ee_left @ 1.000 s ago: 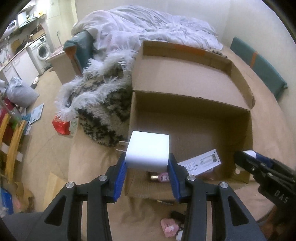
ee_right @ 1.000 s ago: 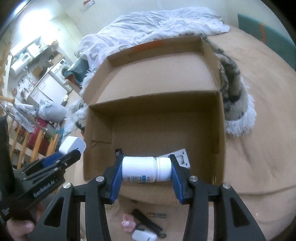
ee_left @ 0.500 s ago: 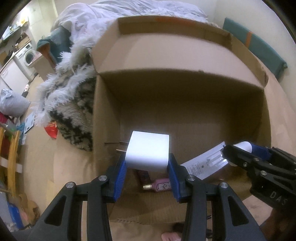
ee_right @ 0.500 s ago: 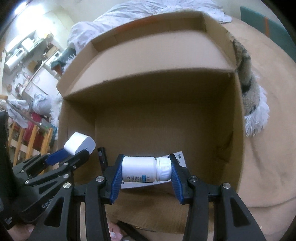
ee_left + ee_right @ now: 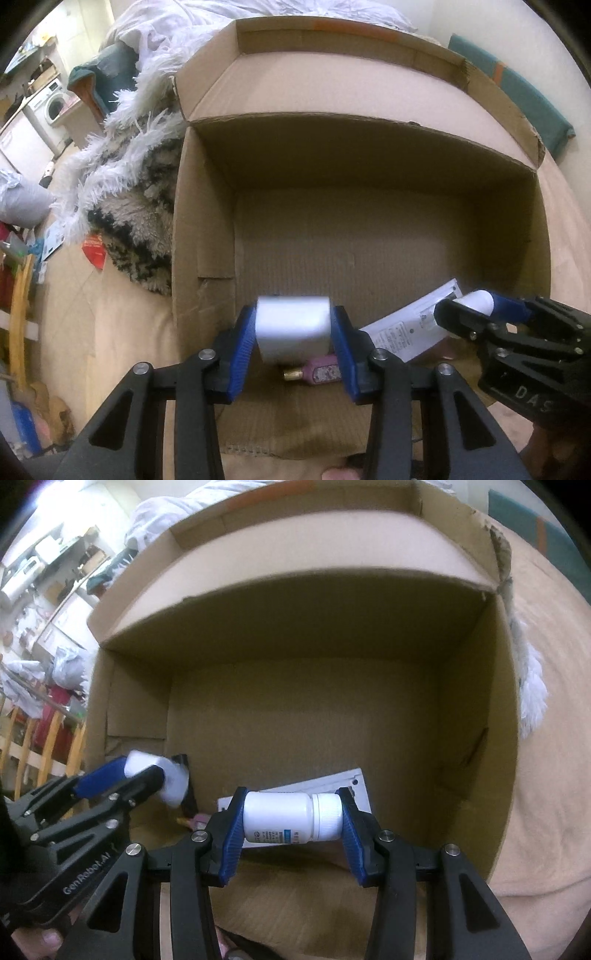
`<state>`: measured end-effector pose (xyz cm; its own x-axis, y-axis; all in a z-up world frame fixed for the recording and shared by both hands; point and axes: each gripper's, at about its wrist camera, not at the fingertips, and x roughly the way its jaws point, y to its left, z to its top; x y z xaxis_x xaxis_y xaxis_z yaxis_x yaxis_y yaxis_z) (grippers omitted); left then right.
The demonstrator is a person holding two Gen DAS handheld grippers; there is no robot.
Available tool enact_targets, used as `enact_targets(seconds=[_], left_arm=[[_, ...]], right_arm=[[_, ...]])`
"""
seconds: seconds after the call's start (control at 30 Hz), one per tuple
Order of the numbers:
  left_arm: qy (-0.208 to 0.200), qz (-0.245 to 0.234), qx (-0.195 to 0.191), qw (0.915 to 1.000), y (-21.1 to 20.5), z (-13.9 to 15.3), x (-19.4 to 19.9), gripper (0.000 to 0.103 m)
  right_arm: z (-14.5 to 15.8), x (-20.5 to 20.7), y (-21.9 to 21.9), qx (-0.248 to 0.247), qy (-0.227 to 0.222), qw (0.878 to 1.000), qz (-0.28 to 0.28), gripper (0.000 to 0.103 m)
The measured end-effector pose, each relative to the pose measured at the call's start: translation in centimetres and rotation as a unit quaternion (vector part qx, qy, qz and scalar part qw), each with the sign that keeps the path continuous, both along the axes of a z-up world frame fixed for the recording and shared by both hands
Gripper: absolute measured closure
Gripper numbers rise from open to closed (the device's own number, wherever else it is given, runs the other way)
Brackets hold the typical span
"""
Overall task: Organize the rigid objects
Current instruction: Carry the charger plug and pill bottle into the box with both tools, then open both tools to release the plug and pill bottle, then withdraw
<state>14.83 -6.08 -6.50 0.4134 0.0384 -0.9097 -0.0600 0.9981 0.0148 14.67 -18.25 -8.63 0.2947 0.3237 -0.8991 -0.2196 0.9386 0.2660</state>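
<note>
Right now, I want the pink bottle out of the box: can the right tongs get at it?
Probably not yet: the right tongs are clamped on the white pill bottle, and the white charger hangs over the pink bottle.

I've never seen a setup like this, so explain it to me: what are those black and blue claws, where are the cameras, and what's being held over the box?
No robot here: a person carries a hand-held gripper in each hand, each with a camera looking along its blue fingers. The left hand-held gripper has a white charger block between its closing jaws. The right hand-held gripper clamps a white pill bottle sideways. Both hang in an open cardboard box, where a pink bottle and a white card already lie.
</note>
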Motion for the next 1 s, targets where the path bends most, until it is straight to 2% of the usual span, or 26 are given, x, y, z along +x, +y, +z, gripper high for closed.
enact_targets(seconds=[0.07,0.5,0.57,0.67,0.8,1.0], left_arm=[[0.001,-0.001,-0.001,1.0,0.0,-0.1,0.1,0.074],[-0.004,-0.008,0.012,0.9999,-1.0,0.1,-0.3,0.074],[-0.004,-0.009,0.012,0.9999,-1.0,0.2,-0.4,0.074],[-0.005,-0.01,0.016,0.9998,-1.0,0.4,-0.5,0.072],[-0.016,-0.009,0.017,0.9997,-1.0,0.9,-0.7,0.055],[-0.031,-0.001,0.006,0.9995,-0.7,1.7,-0.7,0.037]], right_arm=[[-0.3,0.1,0.1,-0.002,0.005,1.0,-0.002,0.054],[-0.6,0.3,-0.2,0.006,0.009,1.0,-0.013,0.054],[-0.3,0.3,-0.3,0.014,0.007,1.0,-0.012,0.051],[0.3,0.3,-0.6,0.031,-0.004,0.999,-0.02,0.031],[1.1,0.2,-1.0,0.038,-0.023,0.999,-0.032,0.022],[1.2,0.3,-1.5,0.045,-0.027,0.998,-0.039,0.02]])
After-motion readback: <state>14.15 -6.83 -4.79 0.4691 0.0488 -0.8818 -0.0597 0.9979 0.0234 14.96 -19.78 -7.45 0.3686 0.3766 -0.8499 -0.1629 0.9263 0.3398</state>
